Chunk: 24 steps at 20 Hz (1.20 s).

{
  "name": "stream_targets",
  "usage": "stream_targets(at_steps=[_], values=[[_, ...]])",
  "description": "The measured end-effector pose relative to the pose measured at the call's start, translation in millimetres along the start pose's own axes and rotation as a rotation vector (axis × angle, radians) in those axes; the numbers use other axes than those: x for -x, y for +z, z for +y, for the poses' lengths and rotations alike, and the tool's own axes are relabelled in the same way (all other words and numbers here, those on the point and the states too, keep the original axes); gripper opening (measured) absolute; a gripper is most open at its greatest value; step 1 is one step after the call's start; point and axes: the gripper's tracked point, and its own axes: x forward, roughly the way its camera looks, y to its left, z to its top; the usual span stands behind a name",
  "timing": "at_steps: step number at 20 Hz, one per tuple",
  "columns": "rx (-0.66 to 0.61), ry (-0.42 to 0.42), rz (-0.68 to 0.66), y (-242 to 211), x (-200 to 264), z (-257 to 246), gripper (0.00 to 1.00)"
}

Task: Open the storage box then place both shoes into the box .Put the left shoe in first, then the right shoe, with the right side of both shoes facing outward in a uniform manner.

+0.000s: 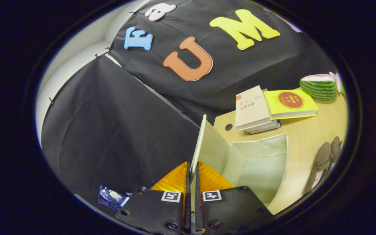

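My gripper [192,178] is shut on the lid [209,145] of the pale storage box [263,163]; both orange fingers [175,179] press on the lid's thin edge. The lid stands raised, roughly upright, over the box's left side. The box is open and its cream fabric interior looks empty. Two dark brown shoes [323,163] lie on the wooden table [305,130] to the right of the box, side by side, seen at a steep angle.
A stack of books [253,109] with a yellow book [289,103] beside it lies beyond the box. A watermelon-slice toy [319,86] sits at the table's far right. A small blue packet [110,196] lies low to the left of the fingers.
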Motion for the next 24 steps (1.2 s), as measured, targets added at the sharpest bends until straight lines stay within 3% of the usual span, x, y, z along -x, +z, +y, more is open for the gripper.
stream_targets(at_steps=[4, 7, 9, 15, 24], values=[[0.085, 0.089, 0.02, -18, -21, 41, 0.19], [0.19, 0.091, 0.15, -61, -31, 44, 0.67], [0.251, -0.022, 0.147, -70, -36, 21, 1.0], [0.151, -0.122, 0.181, -77, -22, -18, 1.0], [0.254, -0.336, 0.158, -58, 60, -131, 1.0]])
